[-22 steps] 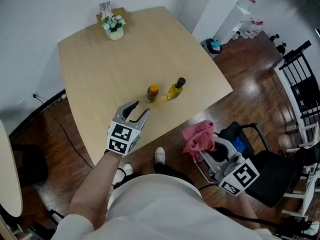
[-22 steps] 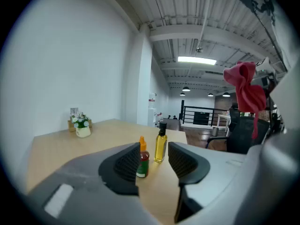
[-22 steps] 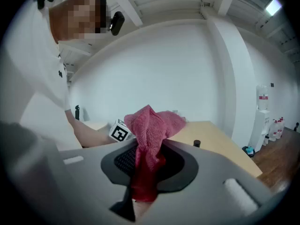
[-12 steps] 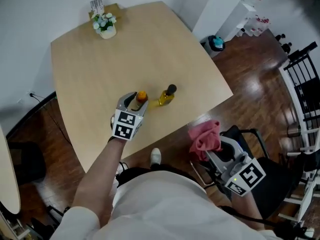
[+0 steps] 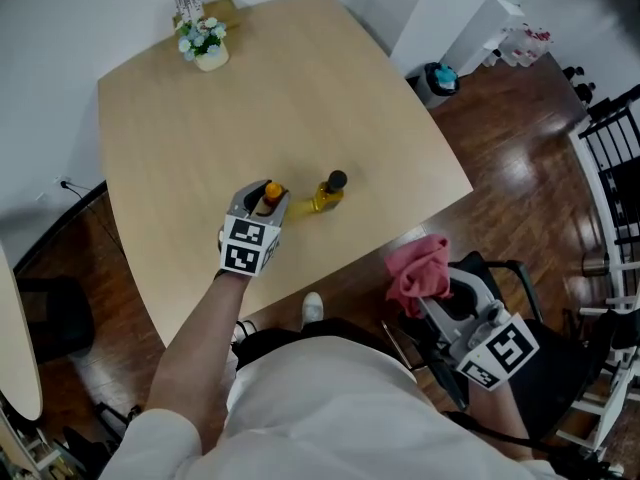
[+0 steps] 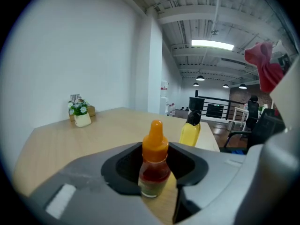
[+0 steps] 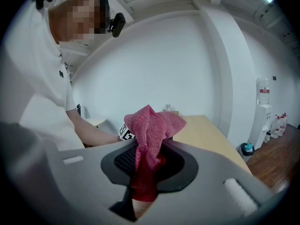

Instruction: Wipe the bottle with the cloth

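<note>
Item: orange-capped sauce bottle [image 6: 153, 165], upright on the light wood table [image 5: 190, 128] towards its near edge, seated in the notch of the left gripper [image 5: 264, 200], whose jaws are drawn narrow around its body and appear to grip it. Just beside it, apart: yellow black-capped bottle [image 5: 325, 194]. Far corner: potted flowers [image 5: 206, 45]. Right gripper [image 5: 442, 298]: jaws clamped on a bunched pink cloth [image 7: 149, 132], held off the table edge, well apart from the bottle. Step judged: bottle secured, wiping not begun. Next move calls for bringing cloth and bottle together, keeping the bottle steady.
</note>
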Tool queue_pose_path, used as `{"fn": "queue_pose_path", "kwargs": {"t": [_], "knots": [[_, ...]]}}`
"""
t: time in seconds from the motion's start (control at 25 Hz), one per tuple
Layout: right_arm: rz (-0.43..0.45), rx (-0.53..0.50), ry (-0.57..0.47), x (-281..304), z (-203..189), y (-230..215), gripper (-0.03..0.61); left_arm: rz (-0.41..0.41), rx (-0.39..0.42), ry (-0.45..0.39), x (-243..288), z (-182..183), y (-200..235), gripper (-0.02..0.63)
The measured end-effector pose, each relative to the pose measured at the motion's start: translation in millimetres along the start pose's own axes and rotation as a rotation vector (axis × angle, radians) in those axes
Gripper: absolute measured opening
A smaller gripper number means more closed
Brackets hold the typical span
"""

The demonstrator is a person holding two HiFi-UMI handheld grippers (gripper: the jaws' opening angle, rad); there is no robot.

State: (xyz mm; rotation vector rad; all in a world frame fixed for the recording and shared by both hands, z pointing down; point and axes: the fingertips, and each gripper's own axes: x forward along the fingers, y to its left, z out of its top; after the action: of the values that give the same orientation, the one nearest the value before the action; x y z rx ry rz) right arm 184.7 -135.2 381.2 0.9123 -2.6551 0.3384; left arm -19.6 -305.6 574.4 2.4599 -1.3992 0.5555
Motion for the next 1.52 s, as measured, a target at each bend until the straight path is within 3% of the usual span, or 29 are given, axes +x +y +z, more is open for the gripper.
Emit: {"fn": "queue_pose_path", "kwargs": {"t": [0.16, 0.36, 0.56, 0.72, 0.88, 1.12, 1.52], "knots": [[0.031, -0.005, -0.027, 7.3, 7.0, 1.1, 0.087, -0.021, -0.004, -0.017, -26.1, 15.9, -5.4, 0.160], [0.118, -0.044, -0.093, 33.1, 34.8, 18.5, 0.087, -0.110, 0.012, -0.082, -87.4, 64.2, -23.3, 0.160], [0.253, -0.121, -0.173, 73.2, 74.3, 57.3, 0.087, -0.229, 0.034, -0.121, -154.3, 104.2, -44.0, 0.160], [0.355, -0.190, -0.224, 104.4, 105.9, 89.6, 0.087, -0.329, 0.041, -0.136, -195.4, 121.1, -58.9, 0.160], [0.444, -0.226, -0.242, 137.5, 123.7, 131.8, 0.087, -0.377, 0.054, -0.157, -236.8, 126.9, -53.8, 0.160], [0.526, -0.237, -0.189, 164.4, 102.1, 160.6, 0.087, -0.386, 0.012, -0.211, -270.4, 146.0, -41.8, 0.160], [0.442, -0.188, -0.040, 189.4, 26.2, 152.4, 0.087, -0.387, -0.017, -0.257, -293.8, 172.5, -18.6, 0.160]]}}
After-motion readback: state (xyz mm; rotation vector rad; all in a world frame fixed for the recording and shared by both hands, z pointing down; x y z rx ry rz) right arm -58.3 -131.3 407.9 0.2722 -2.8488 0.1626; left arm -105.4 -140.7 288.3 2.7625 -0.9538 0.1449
